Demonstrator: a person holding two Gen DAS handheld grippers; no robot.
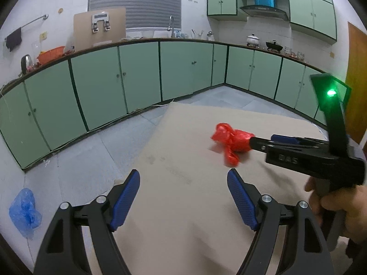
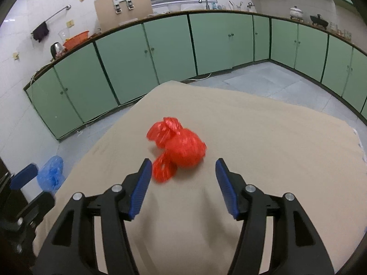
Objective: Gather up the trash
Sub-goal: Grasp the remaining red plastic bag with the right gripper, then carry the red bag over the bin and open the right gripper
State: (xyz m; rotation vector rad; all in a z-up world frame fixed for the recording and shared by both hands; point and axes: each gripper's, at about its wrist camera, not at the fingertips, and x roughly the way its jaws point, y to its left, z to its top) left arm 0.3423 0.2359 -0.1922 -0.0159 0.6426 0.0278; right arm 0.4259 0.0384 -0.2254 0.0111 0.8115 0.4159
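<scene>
A tied red plastic bag (image 2: 181, 149) lies on a beige table (image 2: 263, 151). My right gripper (image 2: 183, 167) is open, its blue pads on either side of the bag's near end, just short of it. In the left wrist view the red bag (image 1: 232, 141) sits at the tip of the right gripper (image 1: 254, 141), which reaches in from the right. My left gripper (image 1: 183, 180) is open and empty over the table, nearer than the bag. A blue plastic bag (image 1: 24, 209) lies on the floor at the left; it also shows in the right wrist view (image 2: 51, 173).
Green kitchen cabinets (image 1: 137, 73) line the walls behind, under a countertop with an orange basket (image 1: 51, 53), a kettle and pots. Grey tiled floor (image 1: 96, 151) lies between the table and the cabinets. A wooden door (image 1: 356, 73) is at the right.
</scene>
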